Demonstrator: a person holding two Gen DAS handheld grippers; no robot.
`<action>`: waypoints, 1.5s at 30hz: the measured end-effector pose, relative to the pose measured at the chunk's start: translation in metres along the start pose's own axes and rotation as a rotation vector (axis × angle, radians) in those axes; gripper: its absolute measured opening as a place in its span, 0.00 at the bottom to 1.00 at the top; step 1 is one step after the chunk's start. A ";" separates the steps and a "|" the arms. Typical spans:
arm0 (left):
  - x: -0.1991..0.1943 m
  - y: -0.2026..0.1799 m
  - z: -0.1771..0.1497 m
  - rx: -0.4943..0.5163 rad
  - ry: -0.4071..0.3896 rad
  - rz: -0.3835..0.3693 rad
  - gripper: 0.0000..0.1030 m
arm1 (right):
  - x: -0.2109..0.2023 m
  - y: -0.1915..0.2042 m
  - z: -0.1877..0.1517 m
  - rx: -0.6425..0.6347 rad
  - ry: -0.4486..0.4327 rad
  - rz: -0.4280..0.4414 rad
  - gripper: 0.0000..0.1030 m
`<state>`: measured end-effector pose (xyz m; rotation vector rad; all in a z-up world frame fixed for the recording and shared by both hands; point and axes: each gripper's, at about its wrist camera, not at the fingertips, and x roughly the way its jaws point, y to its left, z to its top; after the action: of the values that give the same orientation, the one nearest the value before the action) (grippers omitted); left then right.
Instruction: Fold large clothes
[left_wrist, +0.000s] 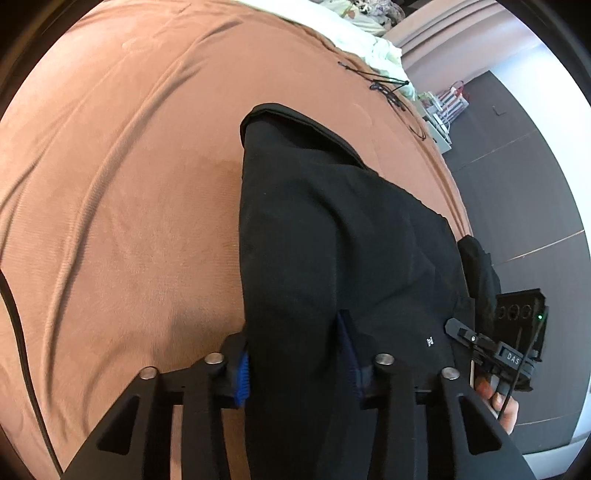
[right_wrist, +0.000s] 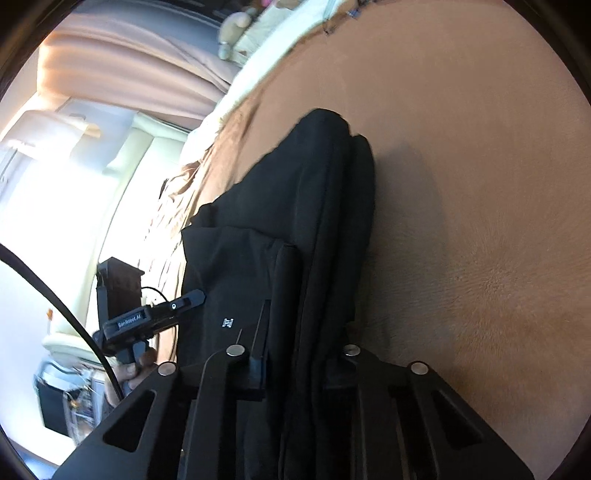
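A black garment (left_wrist: 325, 229) hangs lifted over the brown bedspread (left_wrist: 129, 206), its far end drooping toward the bed. My left gripper (left_wrist: 297, 354) is shut on its near edge, with cloth bunched between the blue pads (left_wrist: 242, 380). In the right wrist view the same garment (right_wrist: 295, 229) runs away from my right gripper (right_wrist: 295, 354), which is shut on a thick fold of it. A small white logo (right_wrist: 228, 323) shows on the cloth. Each gripper appears in the other's view, the right one (left_wrist: 491, 350) and the left one (right_wrist: 147, 321), close beside the garment.
The brown bedspread (right_wrist: 480, 184) covers the bed, with white bedding (left_wrist: 354, 33) at its far end. A thin black cord (left_wrist: 388, 88) lies on the bed far off. Dark floor (left_wrist: 524, 192) lies beyond the bed's right edge. A bright window and a pale armchair (right_wrist: 140, 177) stand left.
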<state>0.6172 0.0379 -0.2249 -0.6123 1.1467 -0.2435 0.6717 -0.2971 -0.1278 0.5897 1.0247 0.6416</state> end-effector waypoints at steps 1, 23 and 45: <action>-0.002 -0.002 0.001 0.003 -0.004 -0.002 0.33 | -0.003 0.007 -0.002 -0.015 -0.007 -0.007 0.13; -0.134 -0.148 -0.039 0.193 -0.153 -0.197 0.28 | -0.187 0.125 -0.094 -0.245 -0.295 -0.114 0.12; -0.074 -0.390 -0.082 0.409 -0.046 -0.408 0.28 | -0.385 0.133 -0.154 -0.284 -0.484 -0.395 0.12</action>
<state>0.5615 -0.2698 0.0323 -0.4776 0.8832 -0.7884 0.3611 -0.4642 0.1278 0.2582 0.5560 0.2639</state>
